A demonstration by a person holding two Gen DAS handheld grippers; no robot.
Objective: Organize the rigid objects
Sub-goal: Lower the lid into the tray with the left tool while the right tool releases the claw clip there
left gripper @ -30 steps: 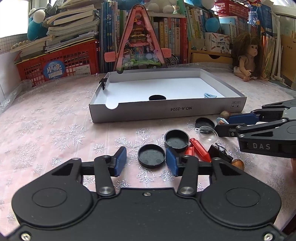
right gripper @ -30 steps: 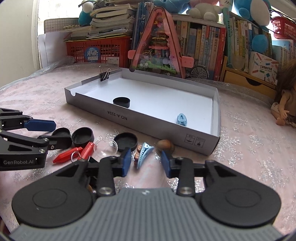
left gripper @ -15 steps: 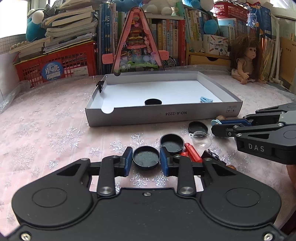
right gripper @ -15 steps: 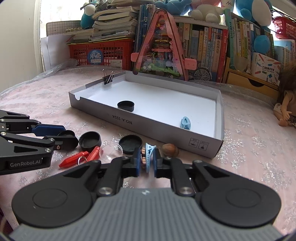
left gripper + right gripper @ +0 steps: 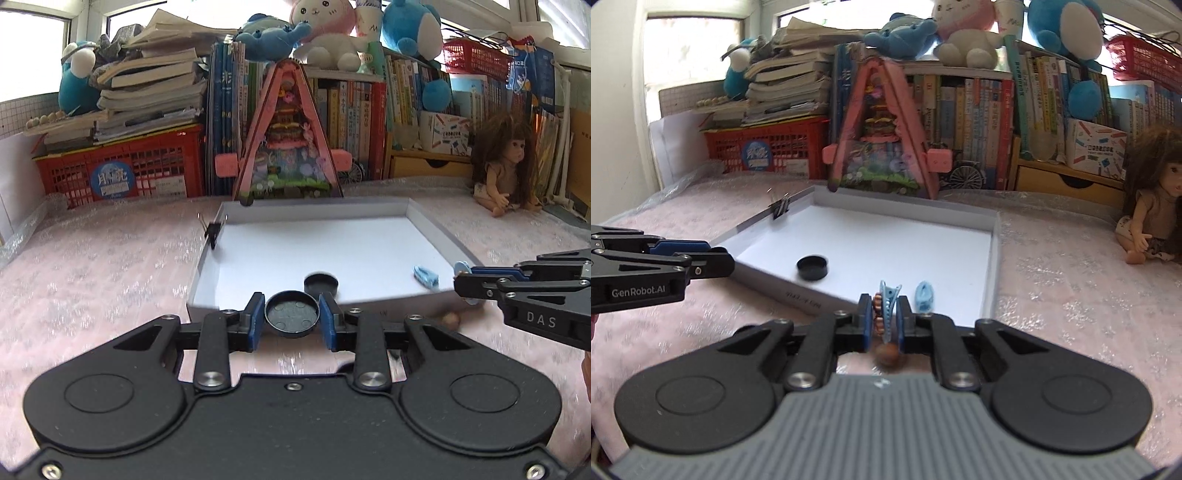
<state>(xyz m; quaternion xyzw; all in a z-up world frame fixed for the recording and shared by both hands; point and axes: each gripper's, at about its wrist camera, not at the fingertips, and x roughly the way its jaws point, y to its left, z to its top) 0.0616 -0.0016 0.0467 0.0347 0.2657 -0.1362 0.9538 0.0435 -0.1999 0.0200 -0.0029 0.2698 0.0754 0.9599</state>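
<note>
Pink snowflake tablecloth (image 5: 110, 266) lies bare to the left; books and toys crowd the far edge. The shallow white box (image 5: 424, 218) sits centre, a binder clip (image 5: 212, 230) on its left wall, a black cap (image 5: 320, 283) and blue clip (image 5: 426, 276) inside. Left gripper (image 5: 291, 319) clamps a black round lid (image 5: 291, 314) at the box's near wall. Right gripper (image 5: 884, 323) pinches a blue hair claw (image 5: 888, 306) upright, a brown nut (image 5: 886, 355) below on the cloth.

"DAS" on right claw (image 5: 466, 281) body; "GenRobot.AI" on left claw (image 5: 716, 256) body.
</note>
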